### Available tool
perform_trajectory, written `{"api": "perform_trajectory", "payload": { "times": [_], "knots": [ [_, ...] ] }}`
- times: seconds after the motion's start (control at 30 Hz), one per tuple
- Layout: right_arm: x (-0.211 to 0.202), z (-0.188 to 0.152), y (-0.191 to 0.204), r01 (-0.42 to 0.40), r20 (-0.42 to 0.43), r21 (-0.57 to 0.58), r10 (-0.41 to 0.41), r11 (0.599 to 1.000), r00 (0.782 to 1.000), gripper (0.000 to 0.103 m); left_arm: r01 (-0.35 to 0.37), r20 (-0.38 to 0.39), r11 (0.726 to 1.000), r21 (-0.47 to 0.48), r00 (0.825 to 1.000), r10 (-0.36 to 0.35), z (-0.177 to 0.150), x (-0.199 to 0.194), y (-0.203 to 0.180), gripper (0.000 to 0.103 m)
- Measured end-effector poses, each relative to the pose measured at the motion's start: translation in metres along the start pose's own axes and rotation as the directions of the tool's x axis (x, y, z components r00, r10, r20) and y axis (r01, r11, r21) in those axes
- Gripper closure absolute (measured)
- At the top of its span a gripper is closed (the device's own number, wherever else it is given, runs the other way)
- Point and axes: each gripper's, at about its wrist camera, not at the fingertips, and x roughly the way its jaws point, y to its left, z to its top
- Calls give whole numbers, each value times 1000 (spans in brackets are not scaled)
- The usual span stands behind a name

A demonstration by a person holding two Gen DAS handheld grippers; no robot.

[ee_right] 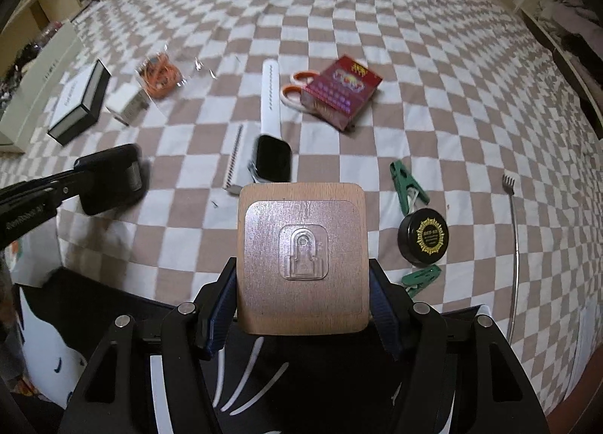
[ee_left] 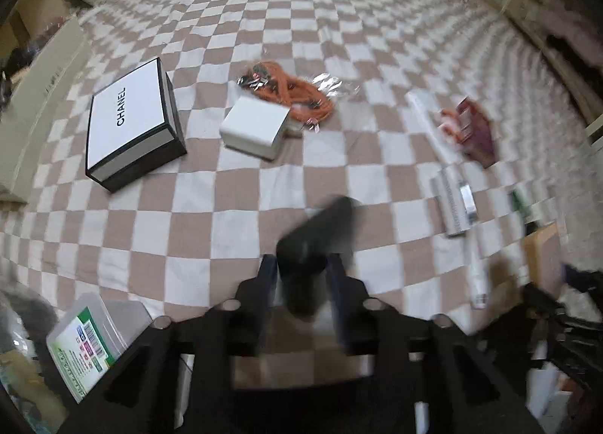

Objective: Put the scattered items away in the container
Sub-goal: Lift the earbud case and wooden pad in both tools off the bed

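Holding a wooden square plaque with a clear adhesive hook stuck on its face, my right gripper had its two fingers pressed against the plaque's left and right edges, keeping it above the near edge of the checkered bed. My left gripper was clamped on a blurred black object, whose kind I could not tell; in the right wrist view the same black object showed at the left, lifted over the bed.

Just beyond the plaque lay a smartwatch with a white strap running away from me and its dark face nearest. A thin white comb lay just beside it on the left. Farther off sat a red cigarette carton, resting partly over scissors with orange-and-white handles. To the right of the plaque were a green clip, a round black tin with a gold emblem, a second green clip close to the tin, and, well apart, a long metal back scratcher.

In the left wrist view a black-and-white box marked CHANEL lay at the left, a white charger block near it, and an orange cable in clear wrap touching the charger's far side. A clear plastic container with a green label sat at my lower left, off the bed's near edge.
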Motion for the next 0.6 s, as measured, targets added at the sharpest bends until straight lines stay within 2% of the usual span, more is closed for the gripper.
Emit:
{"api": "perform_trajectory", "payload": {
  "times": [0.13,0.2,0.23,0.27,0.3,0.33,0.47,0.6],
  "knots": [
    [-20,9,38,-1,15,9,1,1000,1000,38,2,16,1000,10,1000,-2,-20,-21,2,76],
    [-30,13,56,-1,22,14,1,1000,1000,38,13,-1,1000,-18,1000,-13,-19,-19,6,74],
    [-35,16,66,-1,26,16,1,1000,1000,38,20,-11,999,-34,1000,-20,-18,-17,9,63],
    [-40,18,75,-1,29,19,1,1000,1000,38,19,-15,999,-51,1000,-20,-14,-21,27,54],
    [-44,20,85,-2,33,21,1,1000,999,38,14,-14,998,-63,1000,-15,-8,-21,35,39],
    [-49,22,93,-2,37,23,1,1000,999,38,8,-12,997,-74,1000,-9,-2,-19,40,34],
    [-45,30,92,-25,40,35,24,999,999,38,-3,-22,998,-58,1000,2,5,-6,35,34],
    [-38,32,92,-45,24,32,44,998,999,38,-27,-36,1000,8,999,28,14,13,27,34]
  ]
}}
